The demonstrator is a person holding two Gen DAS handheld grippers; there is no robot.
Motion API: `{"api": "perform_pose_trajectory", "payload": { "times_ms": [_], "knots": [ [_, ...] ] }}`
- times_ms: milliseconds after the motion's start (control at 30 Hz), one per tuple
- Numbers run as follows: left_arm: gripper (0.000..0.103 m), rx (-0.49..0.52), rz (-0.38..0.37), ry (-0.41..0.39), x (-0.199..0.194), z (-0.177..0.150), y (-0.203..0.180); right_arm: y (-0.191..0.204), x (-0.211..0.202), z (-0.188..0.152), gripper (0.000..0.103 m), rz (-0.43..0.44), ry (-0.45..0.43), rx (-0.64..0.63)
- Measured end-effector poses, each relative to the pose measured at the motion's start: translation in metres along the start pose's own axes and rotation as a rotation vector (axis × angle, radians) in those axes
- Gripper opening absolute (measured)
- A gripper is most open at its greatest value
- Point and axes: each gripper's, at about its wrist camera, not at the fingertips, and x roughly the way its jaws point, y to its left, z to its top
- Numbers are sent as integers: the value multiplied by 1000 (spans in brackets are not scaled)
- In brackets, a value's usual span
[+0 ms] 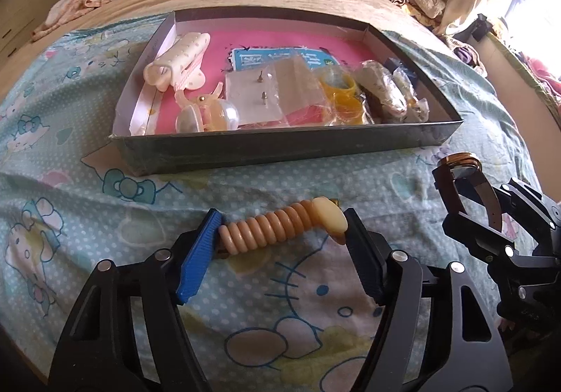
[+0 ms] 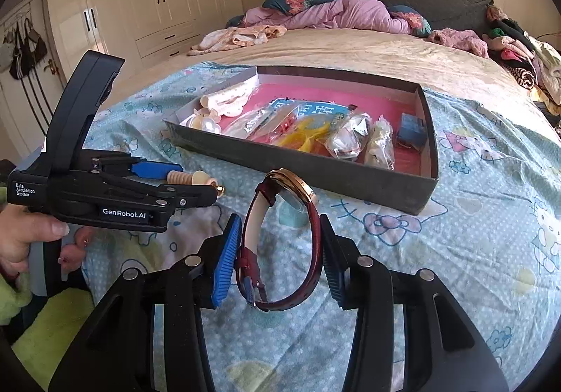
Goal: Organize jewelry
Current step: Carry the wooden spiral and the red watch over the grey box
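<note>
Left wrist view: the left gripper [image 1: 280,234] pinched a ribbed tan hair clip [image 1: 280,225] endwise on the bedsheet [image 1: 105,216]; lift squarely. Right wrist view: the right gripper [image 2: 278,251] clamped the wristwatch [image 2: 301,206] strap, short of the box [image 2: 315,171]; carry level.

A ribbed beige hair clip [image 1: 280,227] lies crosswise on the bedsheet; a gold-cased, maroon-strapped wristwatch [image 2: 291,237] stands looped upright.

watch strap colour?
Dark red strap, gold-rimmed case; clearest in the right wrist view.
</note>
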Motion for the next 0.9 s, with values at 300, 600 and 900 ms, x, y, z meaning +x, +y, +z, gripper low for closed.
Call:
{"api": "perform_pose_trajectory", "payload": {
  "times_ms": [300,600,900],
  "knots": [
    [62,18,-5,-111,-34,27,-3,-6,-20,21,42,-24,-64,-8],
    [63,17,-5,-153,-44,48,-4,-20,-33,49,42,-52,-126,-17],
    [63,40,-1,-159,-38,65,-10,-33,-37,72,42,-95,-169,-30]
  ]
}}
